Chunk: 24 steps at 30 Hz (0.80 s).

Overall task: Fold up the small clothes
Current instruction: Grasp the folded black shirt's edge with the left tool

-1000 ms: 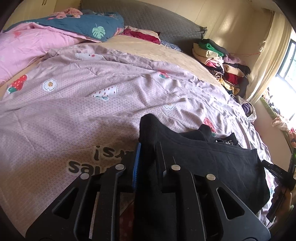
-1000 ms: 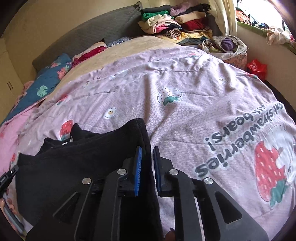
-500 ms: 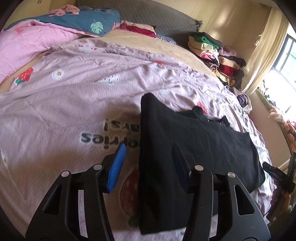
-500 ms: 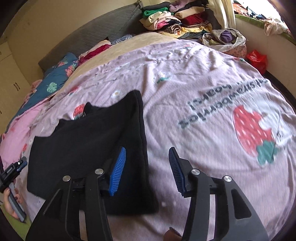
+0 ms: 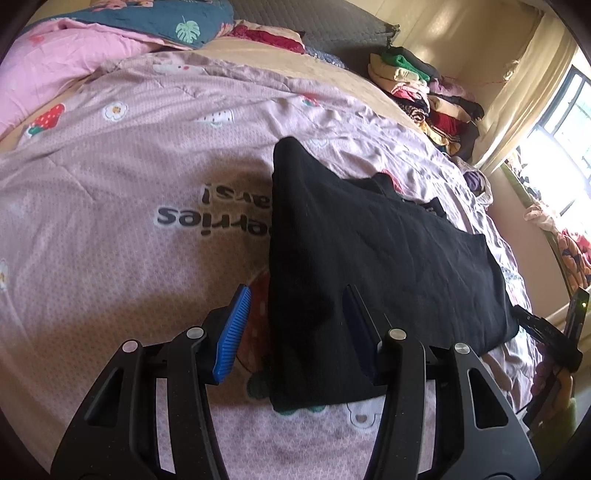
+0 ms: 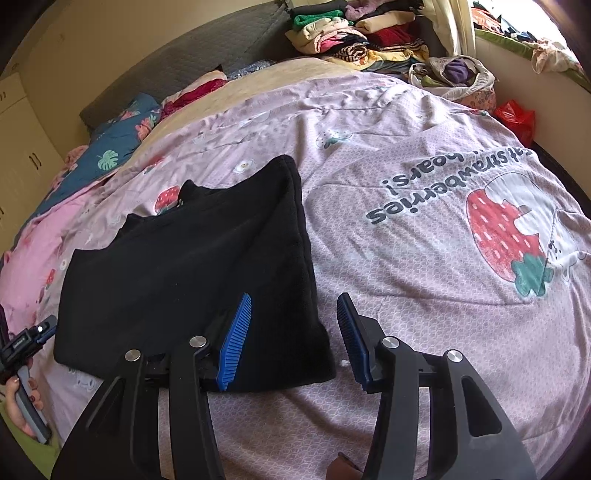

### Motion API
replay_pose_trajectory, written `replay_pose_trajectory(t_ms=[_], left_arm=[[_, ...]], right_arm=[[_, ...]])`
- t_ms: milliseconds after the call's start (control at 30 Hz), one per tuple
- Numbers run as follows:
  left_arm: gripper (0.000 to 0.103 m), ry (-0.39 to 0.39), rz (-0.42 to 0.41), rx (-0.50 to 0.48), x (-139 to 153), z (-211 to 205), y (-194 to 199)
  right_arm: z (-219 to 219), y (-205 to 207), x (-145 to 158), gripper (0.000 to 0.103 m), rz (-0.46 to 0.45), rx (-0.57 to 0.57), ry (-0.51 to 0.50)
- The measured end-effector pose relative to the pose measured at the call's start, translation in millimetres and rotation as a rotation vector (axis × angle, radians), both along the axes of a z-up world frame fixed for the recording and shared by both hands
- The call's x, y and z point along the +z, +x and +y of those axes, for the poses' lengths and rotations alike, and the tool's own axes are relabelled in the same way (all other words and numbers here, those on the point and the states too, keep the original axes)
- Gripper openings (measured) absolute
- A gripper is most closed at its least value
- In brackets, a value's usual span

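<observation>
Fabric bag (image 6: 456,79): sits at the far right edge of the bed beside the clothes pile; light, soft-sided, mouth open, with a purple garment (image 6: 455,69) bundled inside
Red plastic bag (image 6: 516,115): beyond the bed's right edge, crumpled; contents cannot be told
Clothes pile (image 6: 351,35): loose stack of folded pieces in green, cream, red, black and striped, at the head end of the bed near the curtain
Black garment (image 5: 373,266): lies flat on the pink strawberry quilt (image 5: 110,192), near the foot of the bed; folded into a long rectangle with doubled layers showing along its side edges; a collar or neck part pokes out at the far long edge; plain black, knit-looking surface, few wrinkles
Left gripper (image 5: 295,328): jaws spread, blue pads apart; one pad over the quilt, the other over the garment's near corner, its side edge between them, not pinched
Right gripper (image 6: 293,332): jaws spread, straddling the garment's other near corner, nothing pinched
Person's hand (image 6: 20,410): at the left edge of the right wrist view, on the left gripper's handle
</observation>
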<state>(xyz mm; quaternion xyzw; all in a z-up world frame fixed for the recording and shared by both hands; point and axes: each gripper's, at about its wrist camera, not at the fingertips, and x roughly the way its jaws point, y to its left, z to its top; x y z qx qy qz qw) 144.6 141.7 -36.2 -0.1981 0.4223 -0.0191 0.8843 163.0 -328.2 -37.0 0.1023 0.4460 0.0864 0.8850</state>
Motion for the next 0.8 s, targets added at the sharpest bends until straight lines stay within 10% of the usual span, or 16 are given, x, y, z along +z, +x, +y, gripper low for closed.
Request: replay_pose_trajectory(t_ms=[100, 300, 800], left_arm=[[0.043, 0.001, 0.005, -0.011, -1.7, -3.1, -3.4], [0.014, 0.015, 0.025, -0.036, -7.8, -9.5, -7.2], [0.011, 0.018, 0.048, -0.050, -13.3, -8.5, -18.9]], right_arm=[[0.0, 1.3, -4.1, 0.046, 0.020, -0.007, -0.007], [-5.7, -3.3, -8.1, 0.011, 0.020, -0.023, -0.009], [-19.1, -14.2, -19.0, 0.011, 0.068, -0.116, 0.007]])
